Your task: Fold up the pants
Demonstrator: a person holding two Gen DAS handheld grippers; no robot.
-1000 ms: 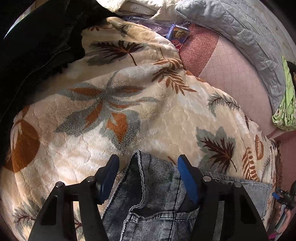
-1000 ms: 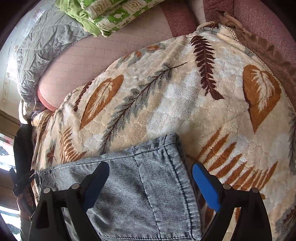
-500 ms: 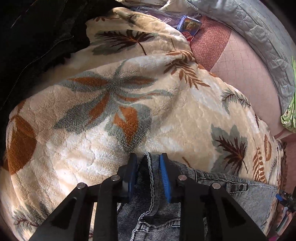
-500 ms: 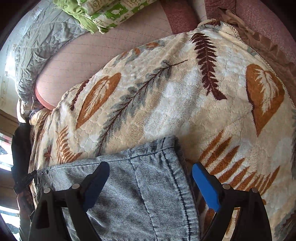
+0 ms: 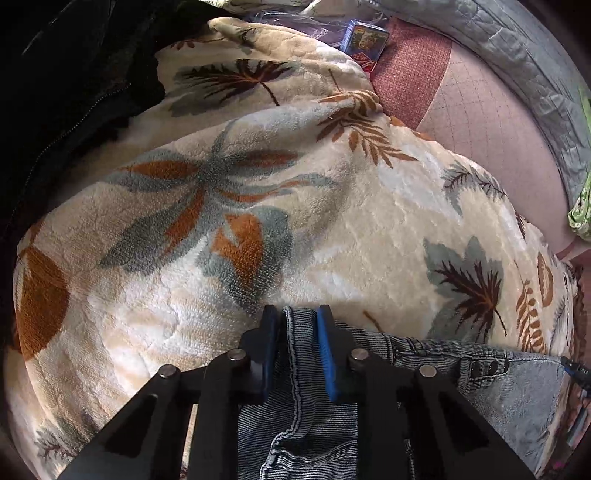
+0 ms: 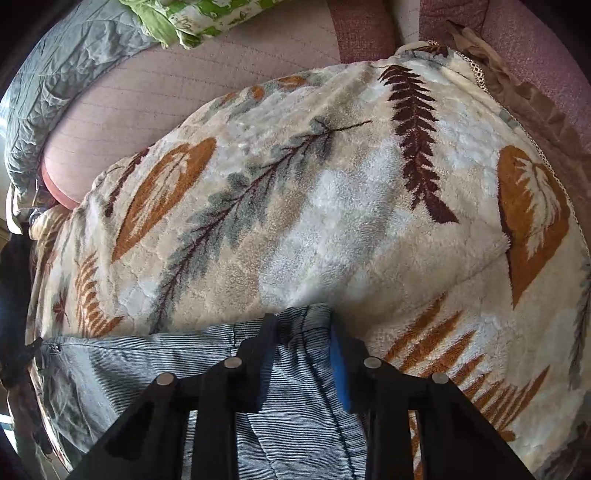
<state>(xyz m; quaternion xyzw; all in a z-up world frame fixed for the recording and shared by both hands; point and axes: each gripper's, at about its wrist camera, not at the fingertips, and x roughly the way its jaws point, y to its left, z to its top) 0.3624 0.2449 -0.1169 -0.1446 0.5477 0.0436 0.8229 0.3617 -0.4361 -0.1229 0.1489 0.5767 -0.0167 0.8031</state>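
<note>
Grey-blue denim pants (image 5: 443, 373) lie on a cream fleece blanket with a leaf print (image 5: 258, 206). In the left wrist view my left gripper (image 5: 295, 325) is shut on the pants' top corner at the waistband seam, with the snap buttons to its right. In the right wrist view the pants (image 6: 129, 354) stretch to the left, and my right gripper (image 6: 301, 332) is shut on the far corner of the denim edge. The blanket (image 6: 332, 203) fills the view beyond it.
A black jacket (image 5: 66, 92) lies at the blanket's left. A pink quilted mattress (image 5: 491, 147), a grey quilt (image 5: 535, 62) and a small blue box (image 5: 364, 38) lie beyond. A green patterned cloth (image 6: 207, 18) sits at the back.
My left gripper closed on the waistband corner first. My right gripper, open half a second ago, has now closed on the other denim corner. The pants have barely shifted.
</note>
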